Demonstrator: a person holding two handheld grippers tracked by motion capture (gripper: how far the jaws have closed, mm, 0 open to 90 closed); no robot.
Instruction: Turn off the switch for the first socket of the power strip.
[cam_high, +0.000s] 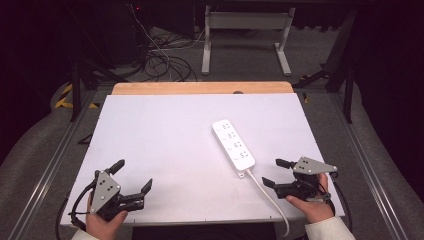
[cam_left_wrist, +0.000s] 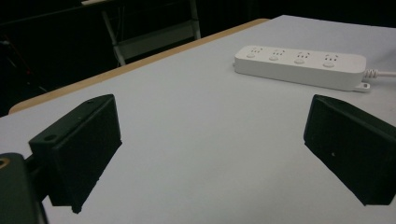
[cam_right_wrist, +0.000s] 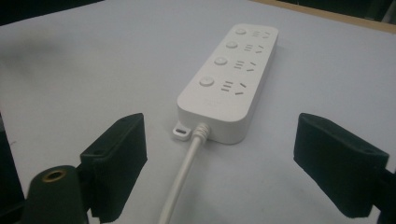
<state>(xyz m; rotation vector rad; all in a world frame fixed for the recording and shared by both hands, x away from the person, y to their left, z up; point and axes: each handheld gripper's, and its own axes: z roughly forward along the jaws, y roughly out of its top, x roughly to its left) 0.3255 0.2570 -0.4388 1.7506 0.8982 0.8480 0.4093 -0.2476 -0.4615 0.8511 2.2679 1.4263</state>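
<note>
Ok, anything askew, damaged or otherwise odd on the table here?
Nothing stands out. The power strip lies flat on the white table, angled, its cord trailing off the near edge. The left gripper and right gripper are open and empty.

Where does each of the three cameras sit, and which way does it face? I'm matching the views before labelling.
High view: above the person's side, looking forward and down on the white table; both hands show, with the left tool and right tool.
Left gripper view: rides the left tool, facing across the table toward the power strip; two black jaws apart.
Right gripper view: rides the right tool, facing the strip's cable end.
All three share the power strip.
</note>
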